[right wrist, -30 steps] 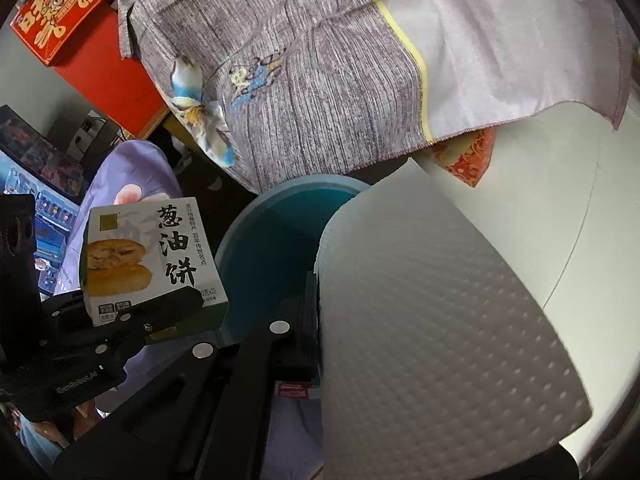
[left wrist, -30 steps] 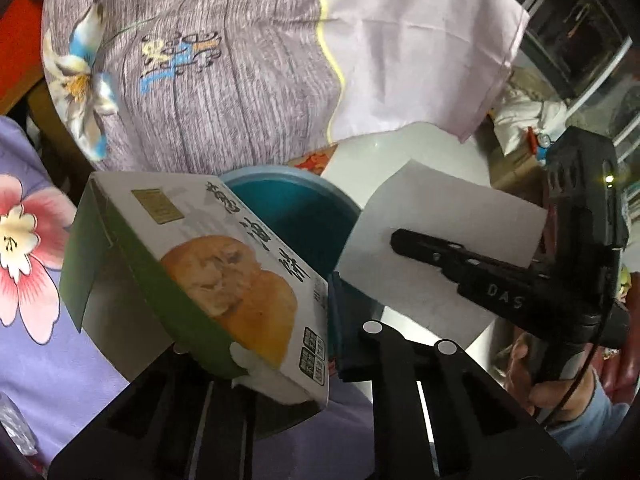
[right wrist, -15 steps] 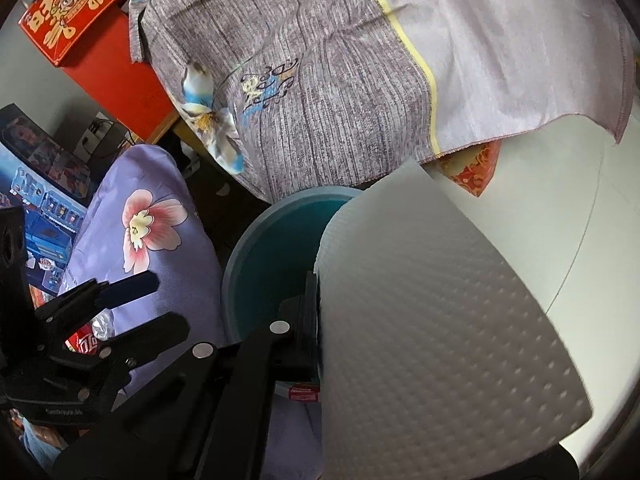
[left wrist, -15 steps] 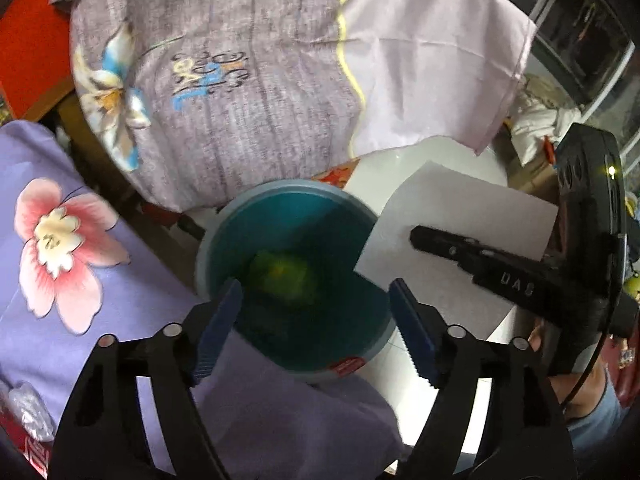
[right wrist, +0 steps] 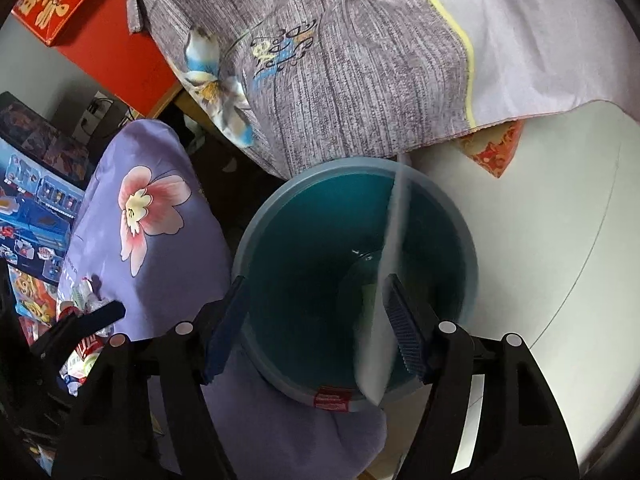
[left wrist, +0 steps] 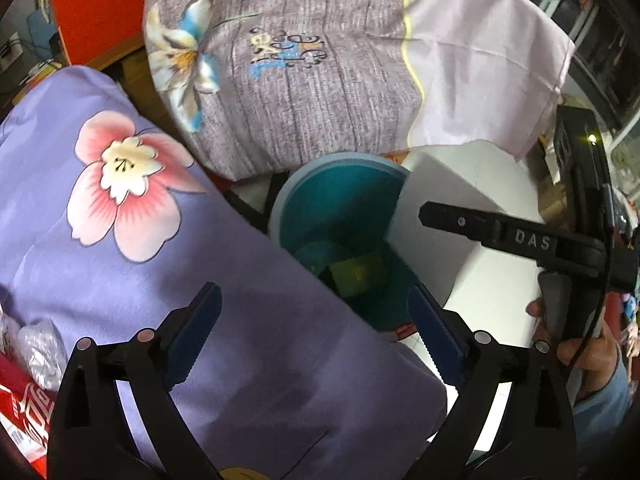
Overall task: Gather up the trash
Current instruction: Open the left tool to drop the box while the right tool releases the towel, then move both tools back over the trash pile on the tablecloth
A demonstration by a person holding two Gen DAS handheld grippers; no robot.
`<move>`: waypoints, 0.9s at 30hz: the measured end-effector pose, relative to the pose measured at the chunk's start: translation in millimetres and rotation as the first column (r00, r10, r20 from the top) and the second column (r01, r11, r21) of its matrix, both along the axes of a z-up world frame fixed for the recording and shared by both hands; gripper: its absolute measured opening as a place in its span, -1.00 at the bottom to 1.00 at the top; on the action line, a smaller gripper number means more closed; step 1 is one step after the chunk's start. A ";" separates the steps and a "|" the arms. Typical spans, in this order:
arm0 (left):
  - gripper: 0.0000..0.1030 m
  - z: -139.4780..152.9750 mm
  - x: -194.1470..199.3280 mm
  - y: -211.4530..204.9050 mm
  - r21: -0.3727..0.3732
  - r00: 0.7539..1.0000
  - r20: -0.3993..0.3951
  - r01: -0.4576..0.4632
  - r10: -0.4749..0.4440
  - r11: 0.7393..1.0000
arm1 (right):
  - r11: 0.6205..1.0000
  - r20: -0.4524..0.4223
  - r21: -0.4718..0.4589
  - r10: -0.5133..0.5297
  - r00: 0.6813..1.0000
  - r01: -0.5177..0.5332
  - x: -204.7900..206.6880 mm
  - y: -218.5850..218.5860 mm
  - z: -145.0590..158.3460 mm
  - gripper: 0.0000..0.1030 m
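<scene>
Your right gripper (right wrist: 316,320) hangs directly over the teal bin (right wrist: 256,240), pointing steeply down into it, and that is what matters here: the white paper sheet (right wrist: 394,240) stands edge-on inside the mouth of the bin, its long axis running from the far rim toward you, just inside the right-hand blue pad. The right jaws are opening and the sheet sits between them, close against that pad; no pinch shows, so you have let it go or nearly so, and it should drop straight in. Your left gripper (left wrist: 316,336) has its jaws opening wide with nothing between them, hovering over the purple flowered cloth (left wrist: 120,216) with the bin just ahead and to its right. A greenish-yellow box (left wrist: 358,274) already lies at the bottom of the bin. More trash, a crumpled foil wrapper (left wrist: 40,344) and a red cola package (left wrist: 24,404), lies at the left edge of the left view, nearer your left hand, so that one is better placed to reach next.
</scene>
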State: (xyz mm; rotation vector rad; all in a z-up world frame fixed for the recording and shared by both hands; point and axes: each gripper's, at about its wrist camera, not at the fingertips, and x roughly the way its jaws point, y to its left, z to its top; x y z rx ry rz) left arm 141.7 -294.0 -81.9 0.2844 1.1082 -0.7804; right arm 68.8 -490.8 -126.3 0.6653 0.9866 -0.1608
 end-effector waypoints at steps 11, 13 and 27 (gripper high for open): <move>0.88 9.0 -13.1 24.3 -0.004 0.999 0.032 -0.019 0.019 1.000 | 1.000 -0.026 -0.011 -0.020 0.999 0.019 -8.4 9.7 9.3 0.36; 0.88 13.5 -18.0 33.4 -0.011 0.999 0.044 -0.027 0.028 1.000 | 1.000 -0.032 -0.017 -0.021 0.999 0.020 -12.0 14.3 12.6 0.43; 0.92 36.7 -37.4 139.2 -0.044 0.981 0.073 -0.178 0.181 0.983 | 0.993 -0.017 -0.038 0.114 0.993 -0.115 -12.4 101.6 47.8 0.49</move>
